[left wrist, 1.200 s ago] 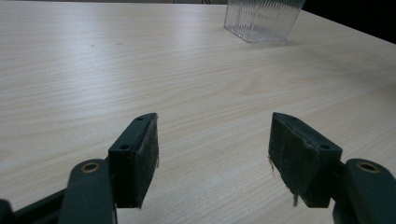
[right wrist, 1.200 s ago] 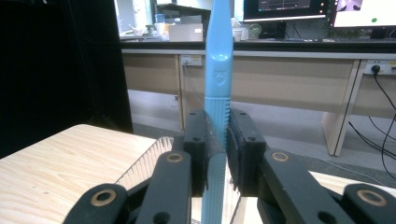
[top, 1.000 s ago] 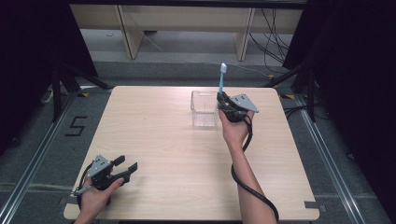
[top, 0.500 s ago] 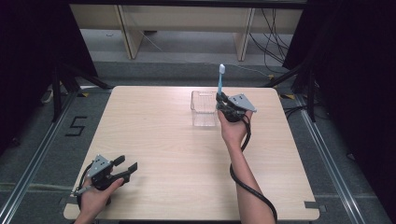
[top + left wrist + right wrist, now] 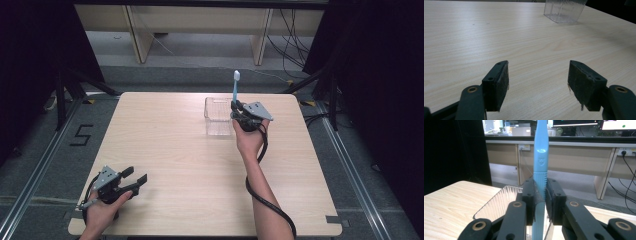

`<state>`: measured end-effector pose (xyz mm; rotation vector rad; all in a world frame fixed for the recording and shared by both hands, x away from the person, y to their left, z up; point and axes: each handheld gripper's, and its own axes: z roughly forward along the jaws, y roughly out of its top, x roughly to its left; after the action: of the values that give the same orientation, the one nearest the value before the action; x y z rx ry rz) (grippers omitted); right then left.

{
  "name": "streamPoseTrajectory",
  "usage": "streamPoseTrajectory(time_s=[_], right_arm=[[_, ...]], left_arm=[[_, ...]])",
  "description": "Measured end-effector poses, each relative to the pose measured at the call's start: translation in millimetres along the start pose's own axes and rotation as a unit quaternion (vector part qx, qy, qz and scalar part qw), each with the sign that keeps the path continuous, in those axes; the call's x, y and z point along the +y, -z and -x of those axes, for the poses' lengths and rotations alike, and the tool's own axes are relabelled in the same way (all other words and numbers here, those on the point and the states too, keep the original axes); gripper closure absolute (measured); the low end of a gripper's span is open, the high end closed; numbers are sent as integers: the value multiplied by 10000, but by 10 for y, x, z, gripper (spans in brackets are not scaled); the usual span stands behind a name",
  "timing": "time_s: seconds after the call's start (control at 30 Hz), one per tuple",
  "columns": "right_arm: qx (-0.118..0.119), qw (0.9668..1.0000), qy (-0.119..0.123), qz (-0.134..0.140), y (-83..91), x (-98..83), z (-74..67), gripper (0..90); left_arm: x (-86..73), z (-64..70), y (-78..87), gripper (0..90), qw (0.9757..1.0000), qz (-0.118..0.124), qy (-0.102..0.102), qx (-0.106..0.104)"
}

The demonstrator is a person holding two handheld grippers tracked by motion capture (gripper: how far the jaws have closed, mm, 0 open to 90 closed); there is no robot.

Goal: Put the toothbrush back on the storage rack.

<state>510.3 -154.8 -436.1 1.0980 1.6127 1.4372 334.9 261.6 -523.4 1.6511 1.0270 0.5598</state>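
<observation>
One light-blue toothbrush (image 5: 540, 157), ribbed grip, upright, clamped in right tongs (image 5: 541, 195); left tongs (image 5: 537, 82) agape.

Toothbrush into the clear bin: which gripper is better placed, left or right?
Right. The right gripper is already shut on the toothbrush, holding it upright beside the clear bin. The left gripper sits open at the table's near left corner, far from the bin.
</observation>
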Motion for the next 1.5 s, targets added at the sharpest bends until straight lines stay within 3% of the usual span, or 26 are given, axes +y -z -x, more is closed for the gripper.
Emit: streamPoseTrajectory(time_s=[0.13, 0.27, 0.3, 0.33, 0.5, 0.83, 0.9, 0.97, 1.2, 1.23, 1.5], right_arm=[[16, 10000, -63, -1, -5, -27, -10, 787], [-25, 9999, 129, 35, -4, -40, 16, 787], [-15, 10000, -72, -39, 3, -47, -8, 787], [-25, 9999, -82, -60, 6, -49, -11, 787], [-22, 10000, 56, -68, 13, -56, 4, 786], [-12, 10000, -39, -80, 23, -101, -17, 787], [26, 9999, 119, -60, 14, -100, 4, 786], [-1, 10000, 18, -77, 22, -109, -10, 786], [-56, 9999, 102, -114, 37, -125, -17, 786], [-38, 9998, 49, -164, 42, -127, -25, 786], [-1, 9999, 55, -123, 29, -145, -20, 785]], left_arm=[[-1, -2, 1, 328, 10000, 7, 5, -1], [0, -2, 0, 328, 10000, 7, -6, -6], [0, -1, 0, 328, 10000, 7, 0, -4], [0, -3, 0, 328, 10000, 8, -7, -6], [0, -2, 0, 328, 10000, 4, -2, -4], [0, 0, -1, 328, 10000, 3, 1, 0], [0, -1, 0, 328, 10000, -1, -2, 0], [0, -1, 0, 328, 10000, 3, -1, 2], [0, -11, -12, 328, 9999, 71, -69, -69], [-2, 8, 5, 328, 10000, -18, 41, 25], [-2, 6, 4, 328, 10000, -23, 26, 6]])
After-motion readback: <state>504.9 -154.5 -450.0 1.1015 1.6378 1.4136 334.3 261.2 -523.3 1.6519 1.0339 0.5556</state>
